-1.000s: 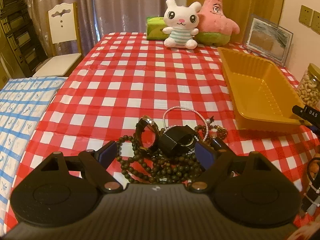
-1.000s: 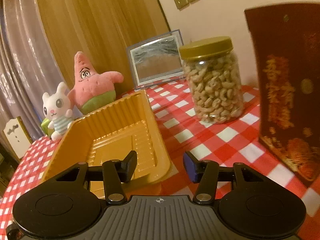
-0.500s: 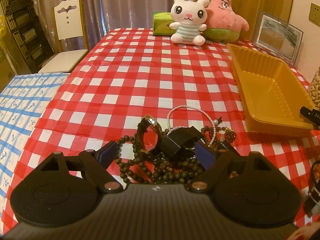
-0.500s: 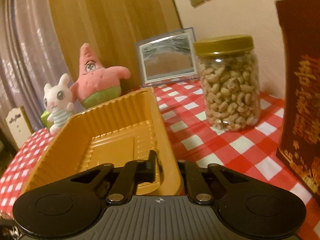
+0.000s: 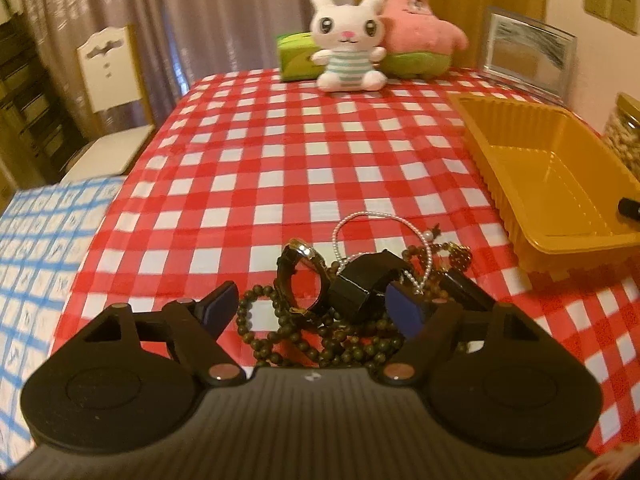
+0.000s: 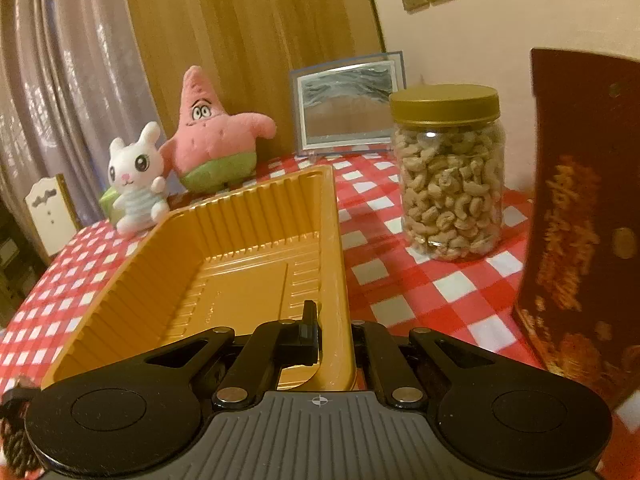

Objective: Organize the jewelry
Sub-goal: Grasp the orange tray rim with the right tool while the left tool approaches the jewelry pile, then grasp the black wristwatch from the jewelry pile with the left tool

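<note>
Two claws at work: my right claw (image 6: pixel 334 334) pinches the tray (image 6: pixel 240 216) wall at 6 o'clock; left claw (image 5: pixel 310 306), spread wide, should grab one watch (image 5: pixel 298 276) only.

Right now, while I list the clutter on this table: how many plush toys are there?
2. The white bunny sits at the table's far edge, and the pink starfish leans right behind it, at its right shoulder. Both show in each view; none seems hidden.

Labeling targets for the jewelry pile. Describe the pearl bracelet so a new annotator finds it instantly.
On the red-checked tablecloth, left of the yellow tray, lies a tangled jewelry pile in front of the open left gripper. The pearl bracelet loops out at its far edge: the only thin, pale strand among dark beads and black watches.
</note>
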A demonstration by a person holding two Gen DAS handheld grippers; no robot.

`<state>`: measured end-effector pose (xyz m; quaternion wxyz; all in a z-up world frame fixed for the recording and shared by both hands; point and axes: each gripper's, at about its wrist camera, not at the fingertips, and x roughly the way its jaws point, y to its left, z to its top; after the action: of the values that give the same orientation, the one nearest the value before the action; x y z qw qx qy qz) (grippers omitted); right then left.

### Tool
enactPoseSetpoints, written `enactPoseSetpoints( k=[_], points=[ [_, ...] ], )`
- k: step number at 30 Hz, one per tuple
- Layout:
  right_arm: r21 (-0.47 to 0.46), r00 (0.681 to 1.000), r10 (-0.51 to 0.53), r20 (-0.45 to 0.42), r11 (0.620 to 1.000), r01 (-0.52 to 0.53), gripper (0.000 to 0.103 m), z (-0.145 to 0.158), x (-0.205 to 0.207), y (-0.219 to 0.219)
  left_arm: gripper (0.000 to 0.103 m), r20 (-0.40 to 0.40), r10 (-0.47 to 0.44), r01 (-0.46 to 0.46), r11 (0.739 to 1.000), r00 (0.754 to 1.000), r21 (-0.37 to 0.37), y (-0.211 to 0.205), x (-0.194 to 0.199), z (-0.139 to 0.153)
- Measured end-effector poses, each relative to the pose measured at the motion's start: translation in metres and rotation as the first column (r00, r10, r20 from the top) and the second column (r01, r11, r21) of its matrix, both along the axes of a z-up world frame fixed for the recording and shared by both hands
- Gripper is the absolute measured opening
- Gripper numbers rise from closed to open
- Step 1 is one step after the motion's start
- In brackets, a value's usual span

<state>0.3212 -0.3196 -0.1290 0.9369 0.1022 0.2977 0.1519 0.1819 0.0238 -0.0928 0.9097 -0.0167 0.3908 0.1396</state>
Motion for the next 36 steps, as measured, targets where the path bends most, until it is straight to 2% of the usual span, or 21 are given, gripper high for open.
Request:
enactPoseSetpoints(
  k=[4, 9, 12, 16, 18, 25, 29, 34, 36],
  points=[
    [-0.015, 1.000, 0.007, -0.015, 1.000, -0.007, 0.003, 0.008, -0.016, -0.006, 0.072, -0.001, -0.087, 0.087, 0.996, 0.996, -0.009, 0.008, -0.001, -0.001],
    [-0.036, 0.999, -0.019, -0.040, 0.999, 0.018, 0.003, 0.017, -0.041, -0.013, 0.064, -0.010, -0.199, 0.198, 0.980, 0.980, -0.026, 0.024, -0.002, -0.002],
    [-0.047, 0.998, -0.032, -0.047, 0.998, 0.030, 0.003, 0.021, -0.054, -0.017, 0.063, -0.030, -0.275, 0.275, 0.962, 0.961, -0.003, 0.032, -0.001, -0.005],
    [-0.071, 0.999, -0.033, -0.040, 0.997, 0.030, 0.003, 0.028, -0.069, -0.018, 0.055, -0.055, -0.354, 0.355, 0.935, 0.934, 0.012, 0.040, 0.001, -0.012],
    [-0.096, 0.999, -0.027, -0.025, 0.995, 0.024, 0.003, 0.033, -0.075, -0.013, 0.047, -0.064, -0.386, 0.387, 0.922, 0.920, 0.014, 0.042, 0.004, -0.016],
    [-0.179, 0.999, -0.021, 0.040, 0.983, 0.028, 0.004, 0.046, -0.086, 0.002, 0.037, -0.101, -0.462, 0.467, 0.883, 0.881, 0.038, 0.043, 0.010, -0.027],
    [-0.202, 0.998, -0.006, 0.065, 0.979, 0.019, 0.004, 0.051, -0.088, 0.008, 0.030, -0.114, -0.497, 0.502, 0.864, 0.860, 0.026, 0.042, 0.014, -0.032],
    [-0.216, 0.997, 0.012, 0.073, 0.976, 0.004, 0.004, 0.052, -0.089, 0.012, 0.028, -0.119, -0.519, 0.529, 0.845, 0.846, 0.074, 0.036, 0.014, -0.035],
    [-0.219, 0.997, 0.018, 0.074, 0.976, -0.001, 0.004, 0.052, -0.089, 0.012, 0.020, -0.115, -0.518, 0.528, 0.846, 0.847, 0.079, 0.036, 0.013, -0.035]
  ],
)
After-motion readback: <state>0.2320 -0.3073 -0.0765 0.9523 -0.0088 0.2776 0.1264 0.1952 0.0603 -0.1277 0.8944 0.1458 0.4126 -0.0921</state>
